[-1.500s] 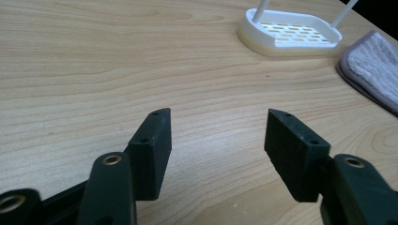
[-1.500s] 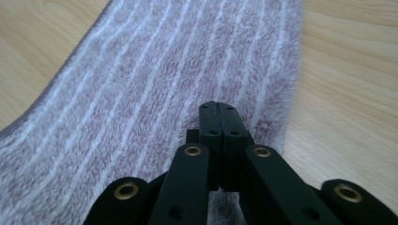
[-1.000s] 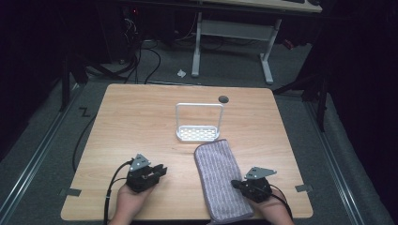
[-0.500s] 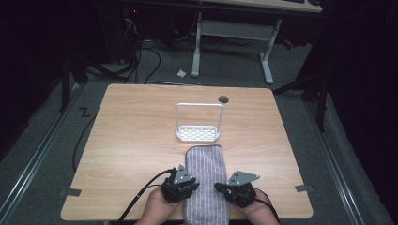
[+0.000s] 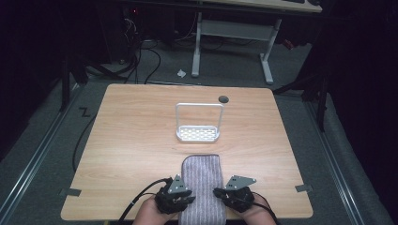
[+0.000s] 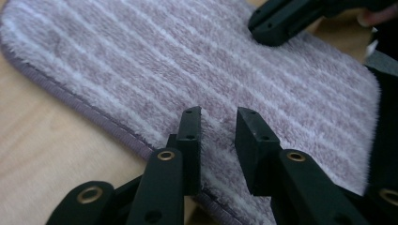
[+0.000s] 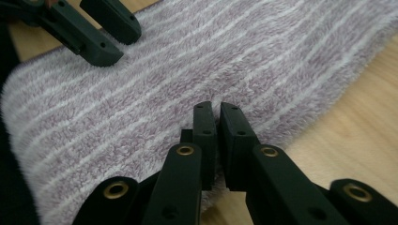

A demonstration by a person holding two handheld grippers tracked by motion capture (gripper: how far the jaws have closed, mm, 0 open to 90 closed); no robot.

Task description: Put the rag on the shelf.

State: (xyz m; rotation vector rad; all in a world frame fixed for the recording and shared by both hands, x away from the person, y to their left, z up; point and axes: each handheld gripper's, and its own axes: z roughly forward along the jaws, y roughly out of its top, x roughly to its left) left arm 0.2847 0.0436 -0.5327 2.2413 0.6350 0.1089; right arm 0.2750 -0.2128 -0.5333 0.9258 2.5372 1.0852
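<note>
A purple-grey striped towel (image 5: 202,183) lies folded lengthwise at the table's near edge, its far end rounded. My left gripper (image 5: 189,199) is at its left long edge, open, with the towel's hem (image 6: 117,133) under the gap between its jaws (image 6: 218,122). At the towel's right edge, my right gripper (image 5: 217,192) has its jaws nearly together (image 7: 218,115) on the pile (image 7: 234,56), pinching the edge. Each gripper view shows the other gripper across the towel: the right one (image 6: 281,21) and the left one (image 7: 108,33).
A white wire rack (image 5: 198,126) with a perforated base stands at the table's middle, just beyond the towel. The wooden table (image 5: 131,140) has a black round cap (image 5: 223,99) near its far edge. Cables trail from both grippers off the near edge.
Both grippers have come inward from the table's sides to the towel's two long edges. The towel has shifted left and straightened, and the right jaws have closed on it.
</note>
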